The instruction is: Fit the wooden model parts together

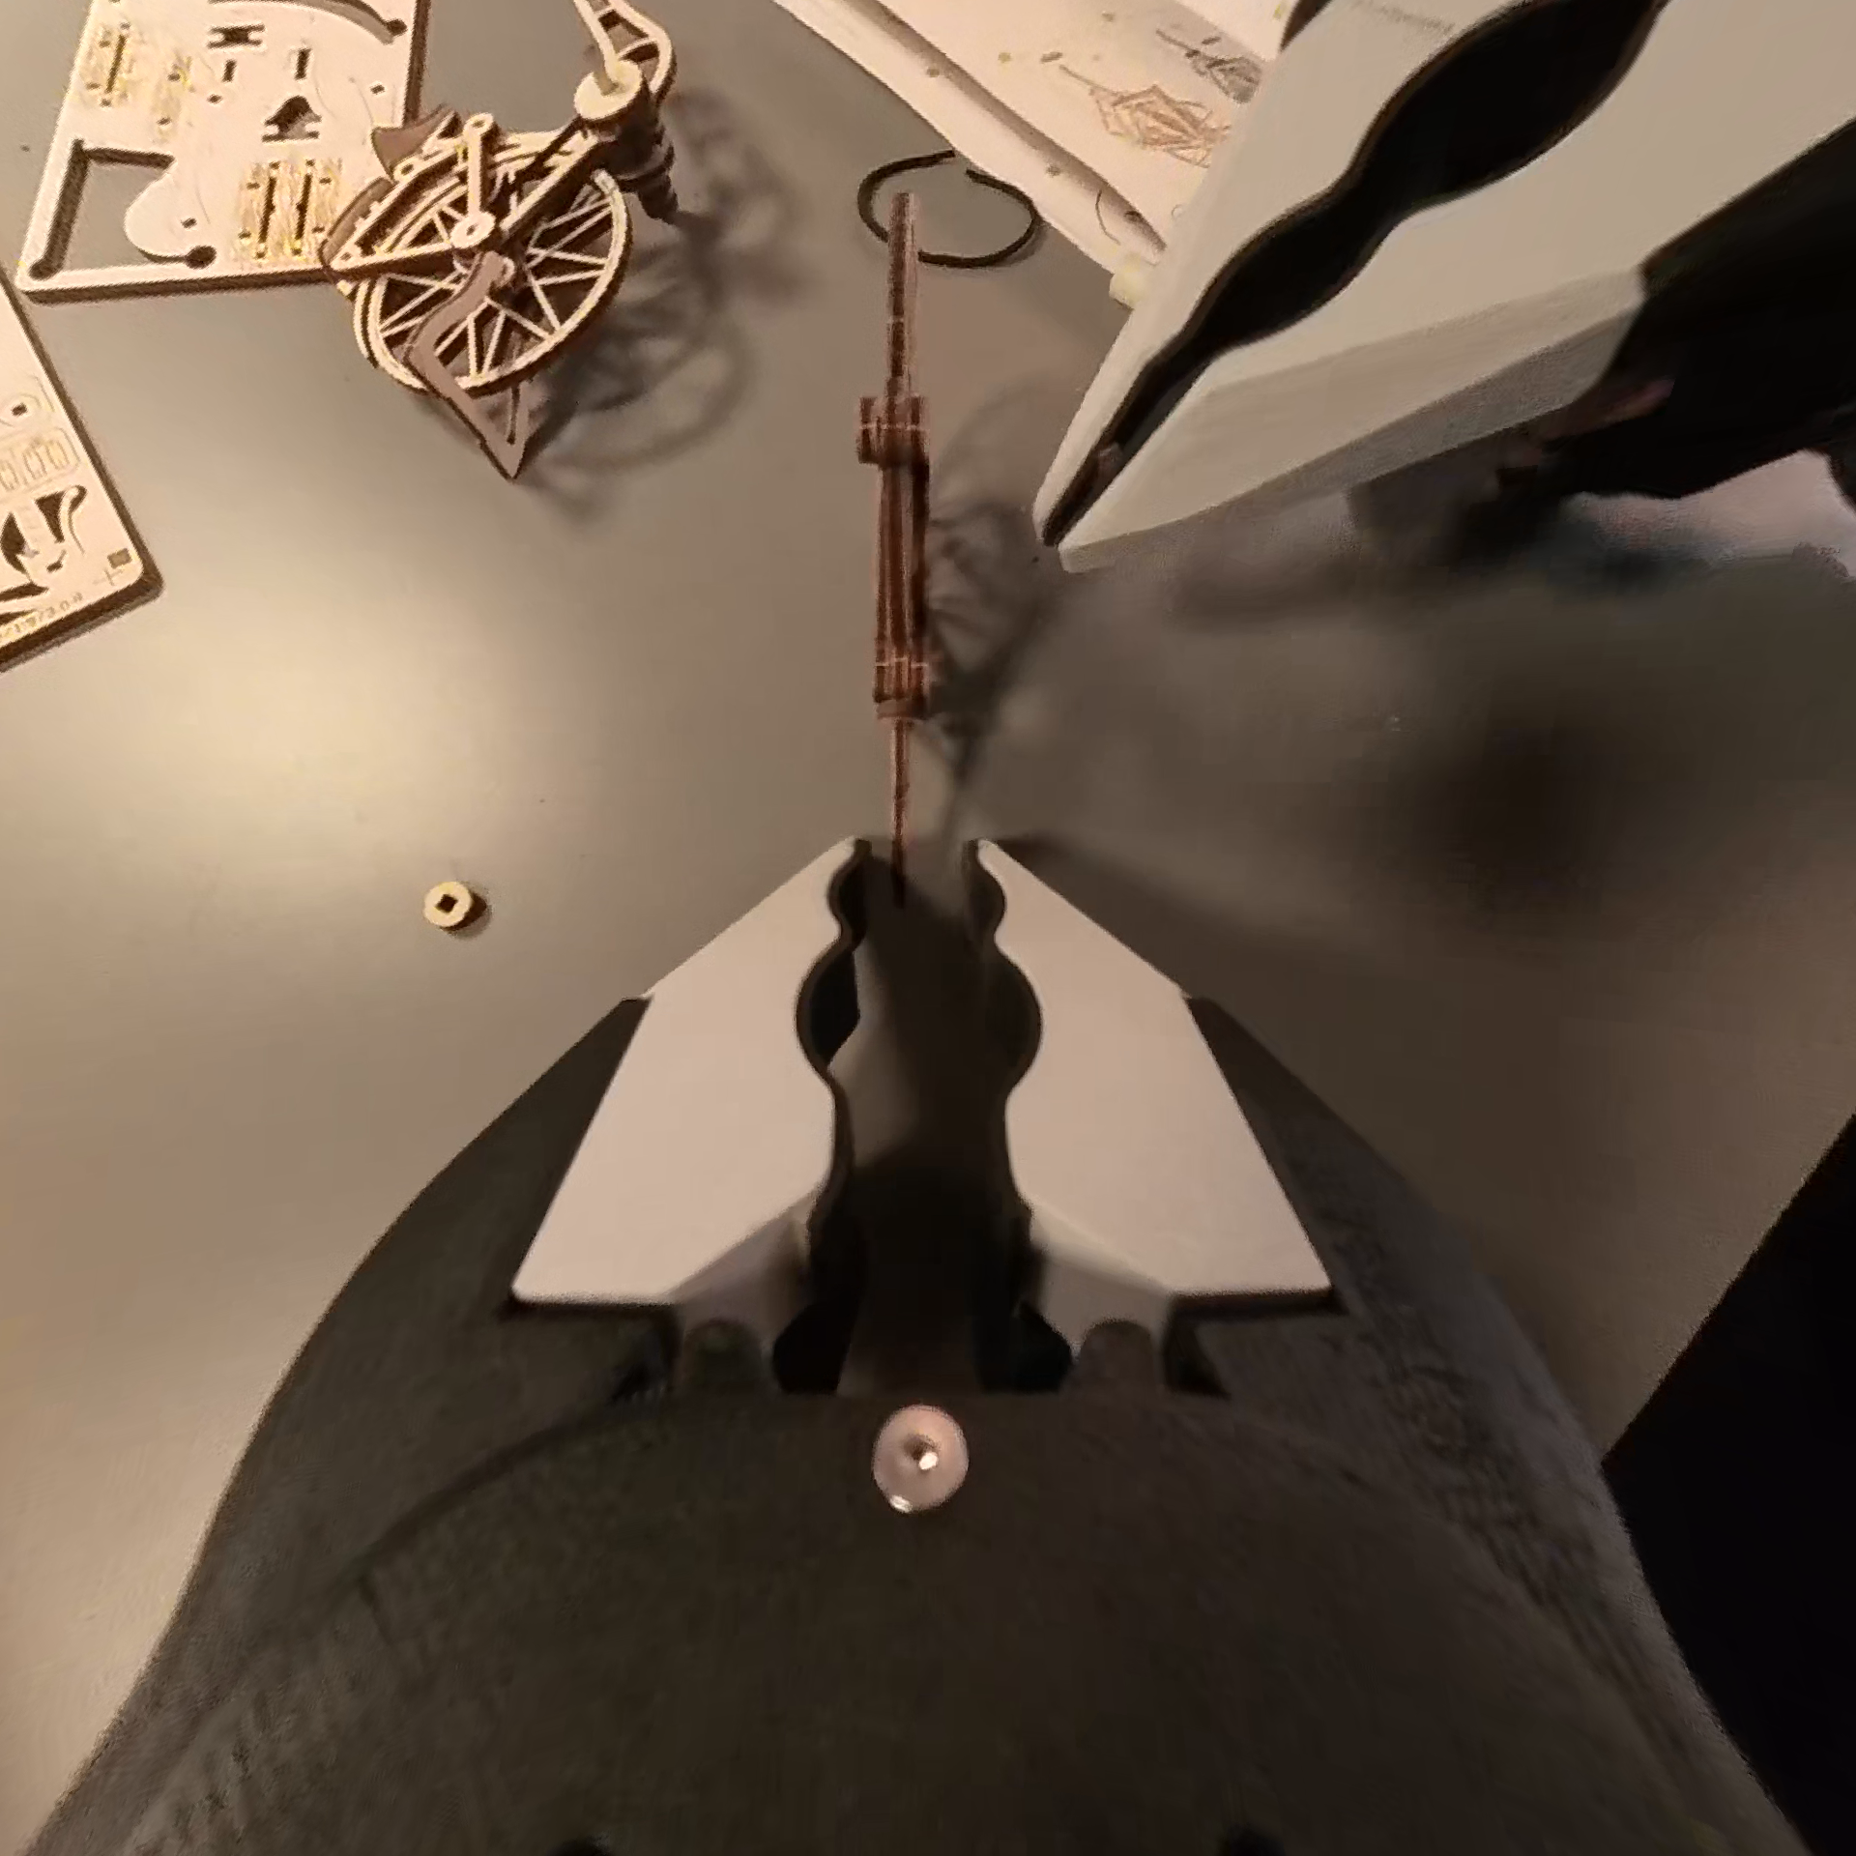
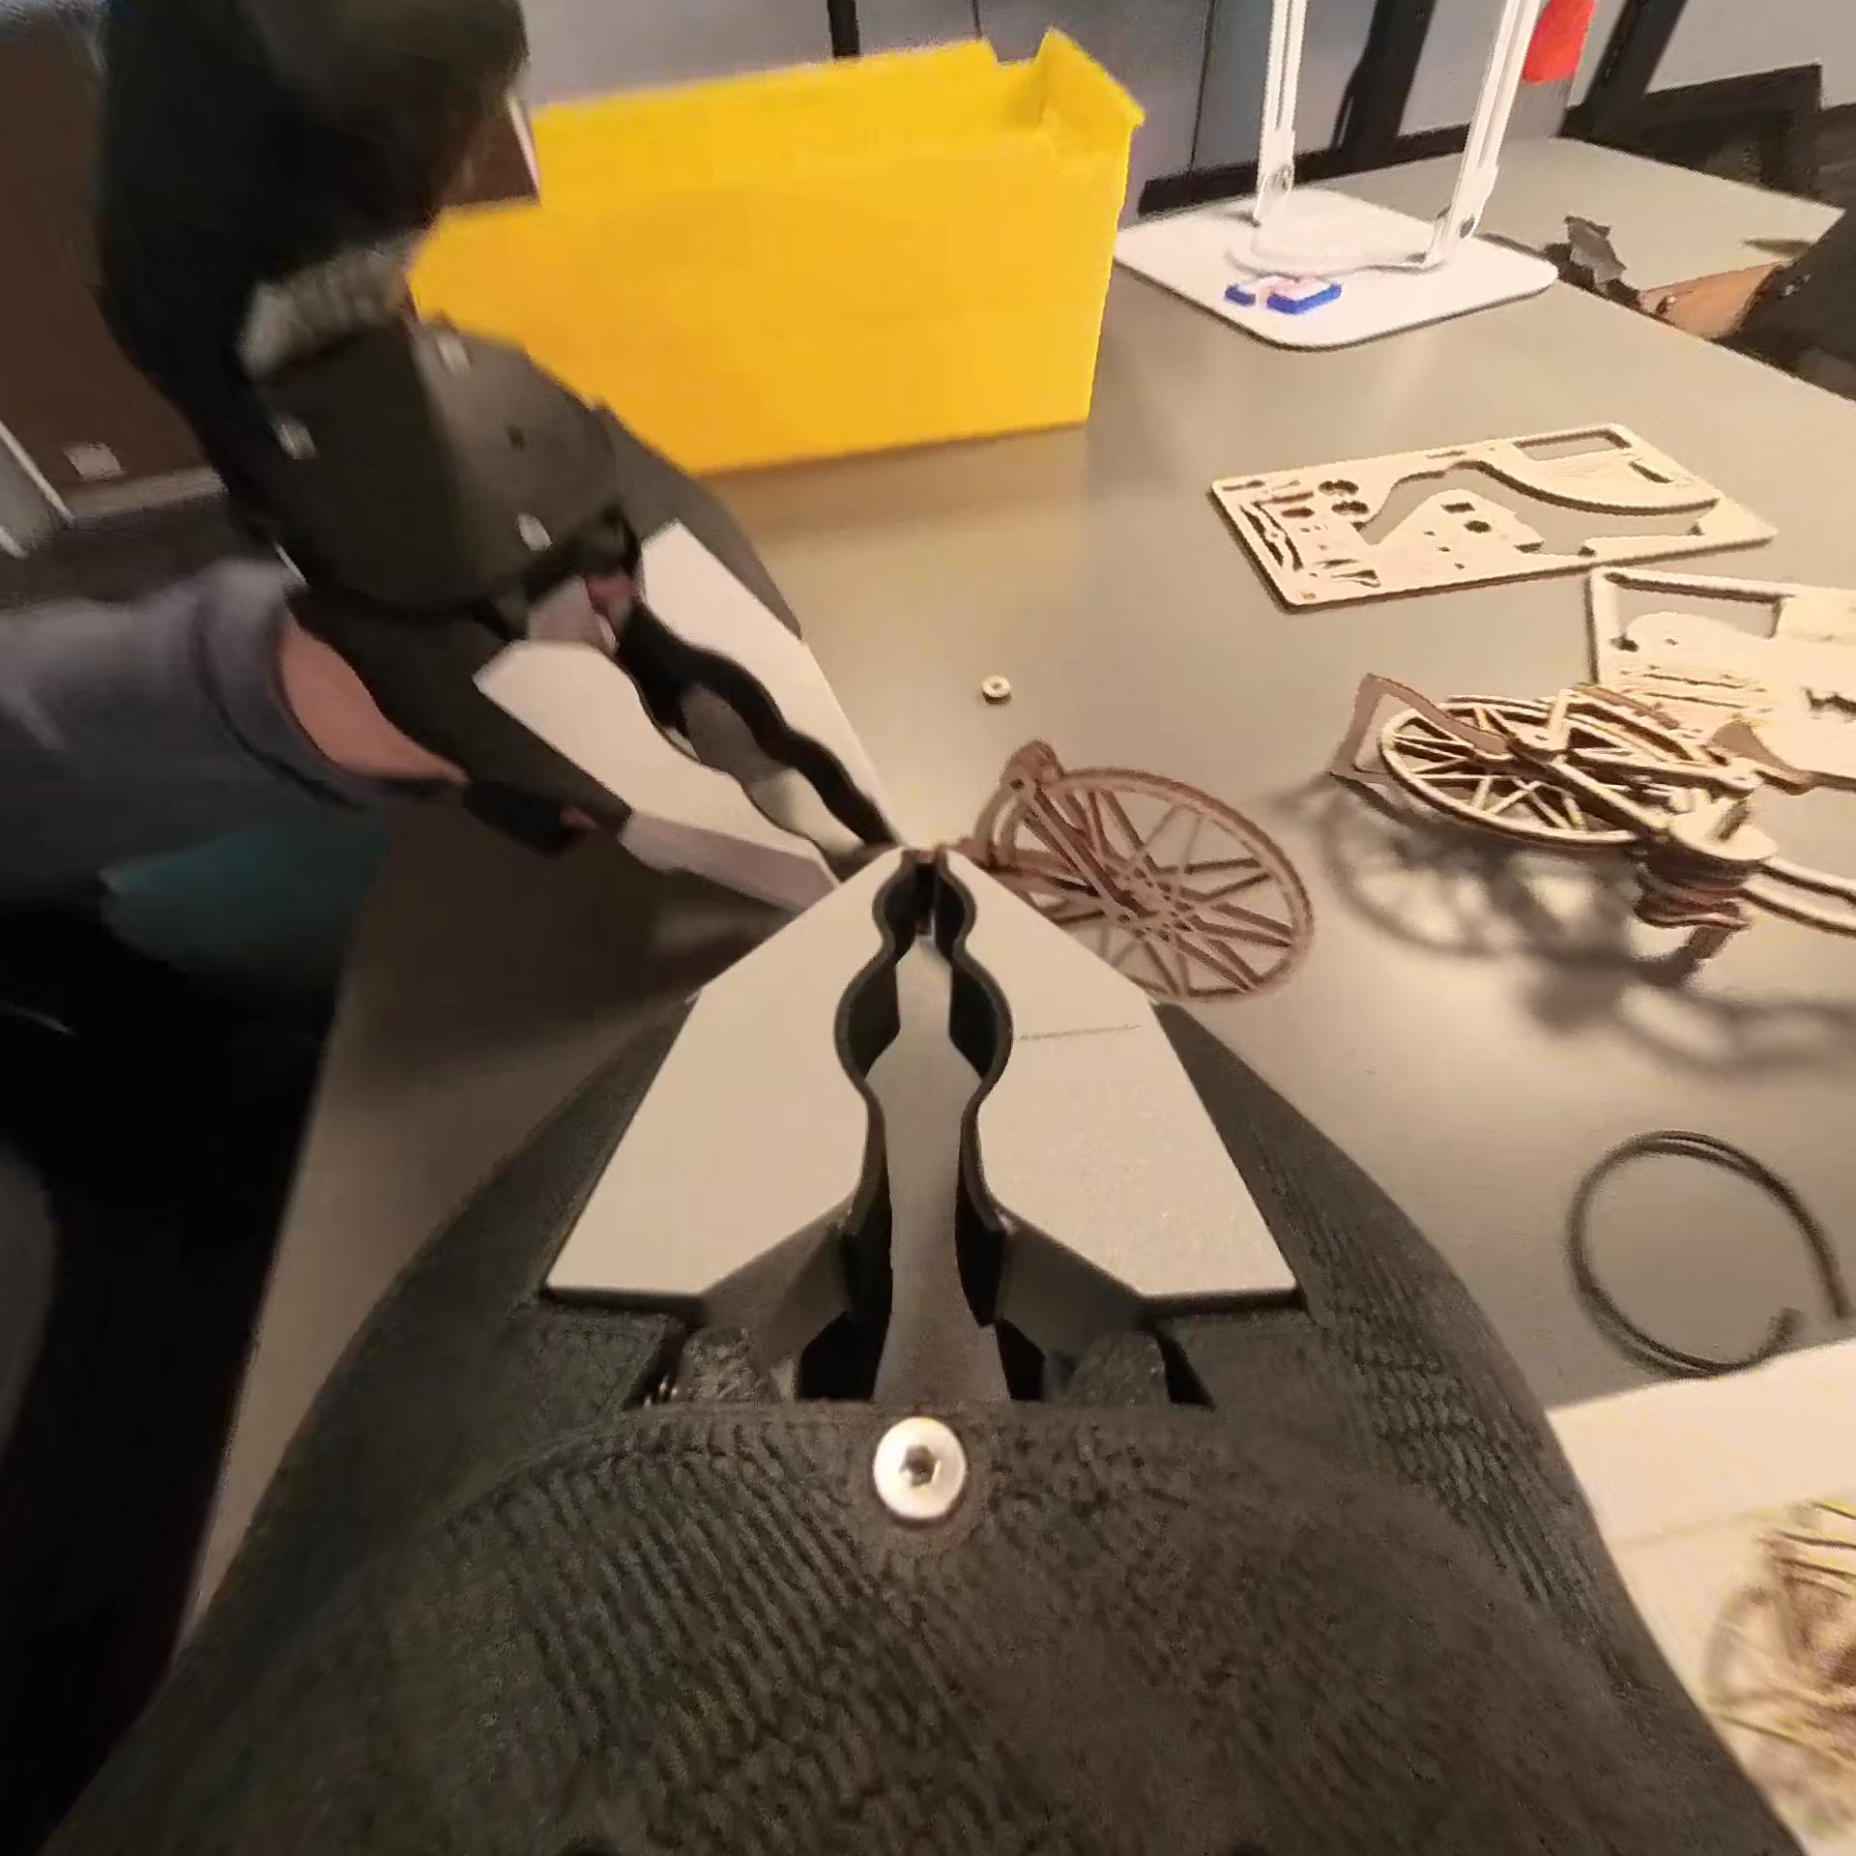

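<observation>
My left gripper [image 1: 919, 854] is shut on the near rim of a brown wooden spoked wheel with a fork [image 1: 897, 542] and holds it edge-on above the grey table. In the right wrist view the wheel [image 2: 1145, 889] reaches right from the left gripper's tips [image 2: 869, 839]. My right gripper [image 2: 924, 864] has its jaws nearly together, right beside those tips. A thin dark sliver sits between its fingertips; I cannot tell what it is. In the left wrist view the right gripper [image 1: 1055, 527] hangs just right of the wheel, apart from it.
A partly built wooden bicycle model [image 1: 482, 261] [image 2: 1567, 793] stands beside punched-out part sheets [image 1: 201, 131] [image 2: 1486, 512]. A small wooden washer [image 1: 452, 907], a black rubber ring [image 1: 944, 216] [image 2: 1697, 1255] and a booklet [image 1: 1055, 90] lie nearby. A yellow bin [image 2: 783, 271] and white stand [image 2: 1336, 271] sit behind. Left tips to right tips: about 6 cm.
</observation>
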Demonstrator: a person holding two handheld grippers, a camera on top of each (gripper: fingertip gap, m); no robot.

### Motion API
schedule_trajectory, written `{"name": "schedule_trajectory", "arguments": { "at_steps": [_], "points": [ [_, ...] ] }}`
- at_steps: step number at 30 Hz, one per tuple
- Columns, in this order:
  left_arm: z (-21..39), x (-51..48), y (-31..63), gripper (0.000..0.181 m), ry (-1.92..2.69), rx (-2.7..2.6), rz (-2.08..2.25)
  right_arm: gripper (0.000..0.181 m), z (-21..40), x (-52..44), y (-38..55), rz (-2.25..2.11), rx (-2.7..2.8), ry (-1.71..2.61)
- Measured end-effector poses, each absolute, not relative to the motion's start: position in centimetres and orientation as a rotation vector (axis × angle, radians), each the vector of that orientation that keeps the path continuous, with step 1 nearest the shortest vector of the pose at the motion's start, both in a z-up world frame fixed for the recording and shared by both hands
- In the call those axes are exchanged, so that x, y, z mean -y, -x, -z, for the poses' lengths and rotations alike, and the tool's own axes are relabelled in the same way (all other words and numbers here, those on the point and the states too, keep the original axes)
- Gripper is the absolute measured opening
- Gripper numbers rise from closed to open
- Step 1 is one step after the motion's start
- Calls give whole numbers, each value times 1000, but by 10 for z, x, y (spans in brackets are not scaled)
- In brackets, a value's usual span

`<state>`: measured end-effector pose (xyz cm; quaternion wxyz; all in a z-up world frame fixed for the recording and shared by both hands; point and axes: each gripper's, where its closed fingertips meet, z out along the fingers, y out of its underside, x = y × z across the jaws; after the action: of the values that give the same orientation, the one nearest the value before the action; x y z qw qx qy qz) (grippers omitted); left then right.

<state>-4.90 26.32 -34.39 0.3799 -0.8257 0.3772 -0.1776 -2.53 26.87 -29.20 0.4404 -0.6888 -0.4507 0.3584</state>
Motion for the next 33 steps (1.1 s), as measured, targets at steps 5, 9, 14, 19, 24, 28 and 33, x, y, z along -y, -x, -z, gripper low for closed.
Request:
{"name": "schedule_trajectory", "arguments": {
  "at_steps": [5,9,14,19,24,28,33],
  "points": [
    [344,-264,48,1,2112,-958,448,0,280,-265,37,-1047,912,1730],
    [340,-260,43,1,2099,-953,500,0,273,-267,32,-1020,815,1708],
    [320,-253,29,1,2060,-859,625,0,257,-263,24,-1020,674,1637],
    [306,-252,12,1,2024,-771,667,0,248,-260,11,-1043,487,1591],
    [294,-251,-7,1,1994,-766,670,0,247,-264,-3,-1055,412,1570],
    [285,-250,-16,1,2000,-777,652,0,249,-266,-8,-1076,407,1585],
    [280,-250,-20,1,1996,-779,680,0,245,-267,-12,-1013,422,1552]
  ]
}}
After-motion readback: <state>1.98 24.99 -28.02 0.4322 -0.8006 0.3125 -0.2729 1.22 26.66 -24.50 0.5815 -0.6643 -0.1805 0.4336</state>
